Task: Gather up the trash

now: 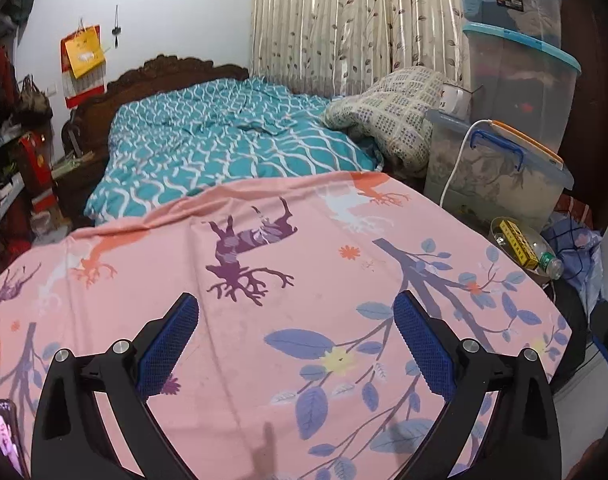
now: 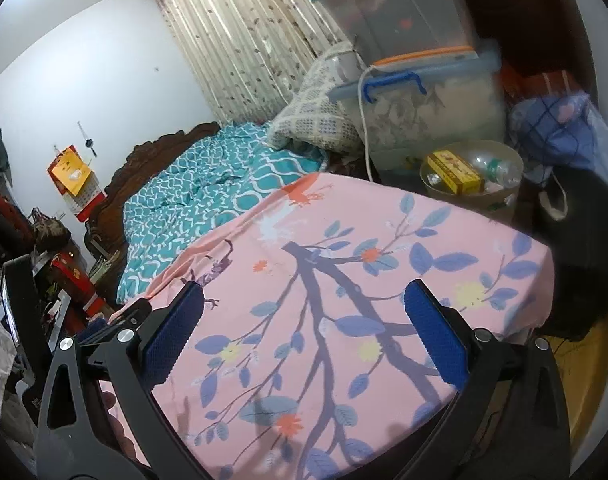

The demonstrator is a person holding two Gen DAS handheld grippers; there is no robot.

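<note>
A round trash bin (image 2: 499,196) stands beside the bed's far right corner; it holds a yellow box (image 2: 455,171) and a clear plastic bottle (image 2: 499,170). In the left wrist view the same bin (image 1: 503,226) shows the yellow box (image 1: 517,246) and the bottle (image 1: 547,262). My left gripper (image 1: 296,324) hangs open over the pink sheet (image 1: 288,320), nothing between its blue pads. My right gripper (image 2: 304,312) is open wide above the pink sheet (image 2: 343,280), also with nothing in it. Both grippers are well short of the bin.
A teal quilt (image 1: 224,140) and a folded checked blanket (image 1: 387,120) lie further up the bed. Stacked clear storage boxes (image 1: 519,80) with a white cable stand behind the bin. A blue bag (image 2: 559,136) sits right of the bin. Cluttered shelves (image 1: 12,168) line the left. A phone (image 1: 6,432) lies at the lower left.
</note>
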